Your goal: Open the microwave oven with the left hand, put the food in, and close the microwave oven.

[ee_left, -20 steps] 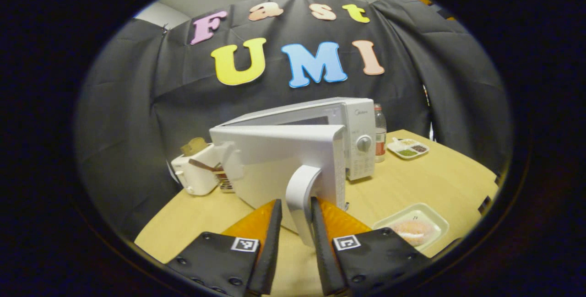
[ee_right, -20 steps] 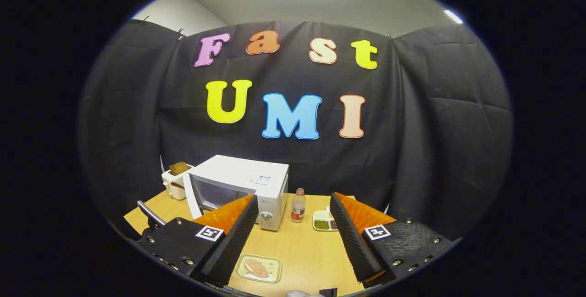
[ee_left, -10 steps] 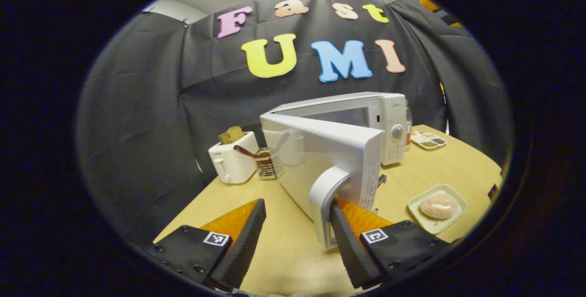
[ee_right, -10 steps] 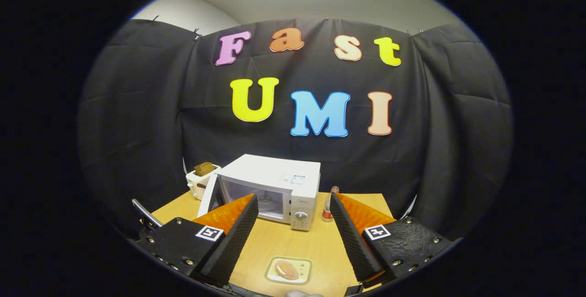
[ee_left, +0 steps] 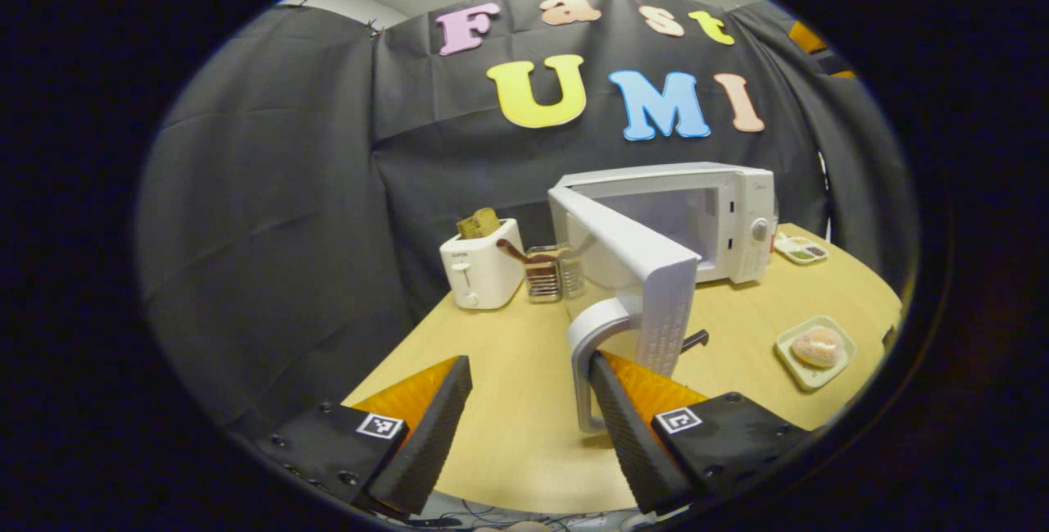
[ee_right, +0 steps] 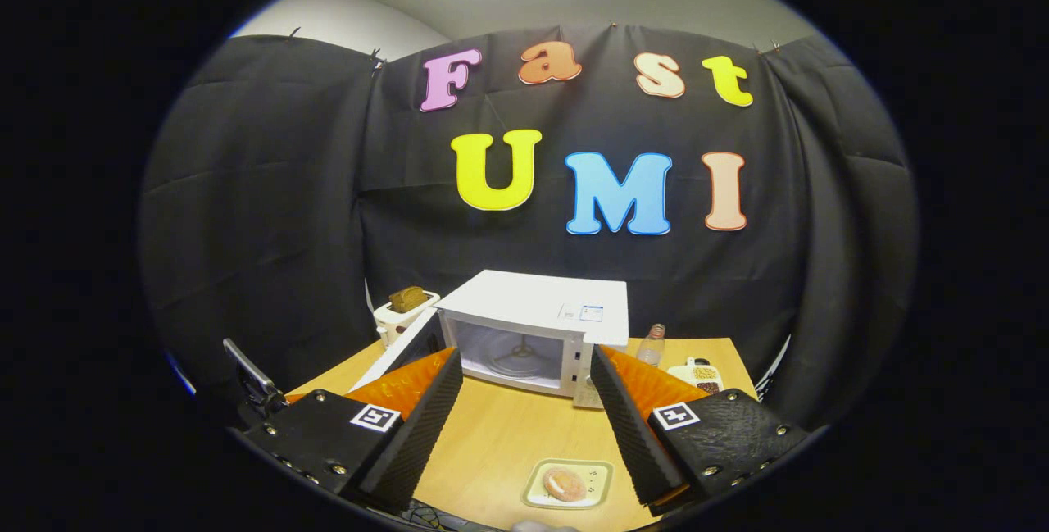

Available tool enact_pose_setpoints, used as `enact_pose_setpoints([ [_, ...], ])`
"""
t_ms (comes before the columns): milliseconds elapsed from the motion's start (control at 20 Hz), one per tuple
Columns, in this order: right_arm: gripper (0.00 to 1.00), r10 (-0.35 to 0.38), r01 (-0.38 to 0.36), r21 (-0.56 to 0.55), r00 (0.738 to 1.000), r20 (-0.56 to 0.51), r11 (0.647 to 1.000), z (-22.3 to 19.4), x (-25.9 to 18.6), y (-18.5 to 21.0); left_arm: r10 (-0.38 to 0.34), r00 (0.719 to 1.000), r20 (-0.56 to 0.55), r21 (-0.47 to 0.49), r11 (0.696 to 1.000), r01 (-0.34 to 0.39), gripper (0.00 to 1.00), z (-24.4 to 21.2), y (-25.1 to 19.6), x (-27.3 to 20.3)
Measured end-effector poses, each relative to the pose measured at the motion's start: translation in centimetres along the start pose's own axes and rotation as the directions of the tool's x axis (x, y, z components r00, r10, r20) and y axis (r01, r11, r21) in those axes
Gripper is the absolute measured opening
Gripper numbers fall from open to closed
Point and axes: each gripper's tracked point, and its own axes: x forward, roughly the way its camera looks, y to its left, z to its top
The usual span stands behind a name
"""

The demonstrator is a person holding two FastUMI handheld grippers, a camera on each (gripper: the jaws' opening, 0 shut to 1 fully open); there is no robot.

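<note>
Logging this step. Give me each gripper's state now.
Left gripper: open, one finger against the microwave door handle.
Right gripper: open, holding nothing.

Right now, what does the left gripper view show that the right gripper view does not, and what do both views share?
Left gripper view alone: the curved white door handle beside the open left claw, one finger touching it, and the wire utensil rack next to the toaster.

Right gripper view alone: the round glass turntable inside the cavity, the clear plastic bottle, and the open right claw holding nothing.

Shared: the white microwave oven with its door open, the white toaster holding bread, the pale square plate with a doughnut, and the light wooden table.
</note>
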Motion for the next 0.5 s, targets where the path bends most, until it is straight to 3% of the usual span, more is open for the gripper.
enact_pose_setpoints([
  [50, 0.96, 0.005, -0.005, -0.003, 1.000, 0.000, 1.000, -0.2, 0.1, 0.3, 0.025, 1.000, 0.009, 0.011, 1.000, -0.025, 0.92, 0.2, 1.0, -0.3],
  [100, 0.96, 0.010, -0.010, -0.006, 1.000, -0.003, 1.000, -0.3, 0.2, 0.5, 0.050, 0.999, 0.019, 0.022, 0.999, -0.050, 0.96, 0.5, 2.3, -0.8],
  [150, 0.96, 0.012, -0.012, -0.008, 1.000, -0.008, 1.000, -0.6, 0.3, 0.5, 0.068, 0.997, 0.030, 0.025, 0.997, -0.069, 0.92, 1.0, 3.2, -1.0],
  [300, 0.96, 0.020, -0.020, 0.004, 1.000, -0.019, 1.000, -1.3, 0.6, 0.5, 0.090, 0.995, 0.034, 0.007, 0.996, -0.091, 1.00, 1.7, 4.5, -1.7],
  [400, 0.96, 0.019, -0.019, -0.005, 1.000, -0.023, 1.000, -2.0, 0.5, 0.1, 0.096, 0.995, 0.041, 0.004, 0.995, -0.096, 0.92, 2.5, 4.6, -2.3],
  [500, 0.96, 0.020, -0.021, -0.027, 0.999, -0.039, 0.999, -3.7, 0.8, -0.7, 0.100, 0.993, 0.057, 0.008, 0.995, -0.100, 0.96, 3.7, 4.5, -3.4],
])
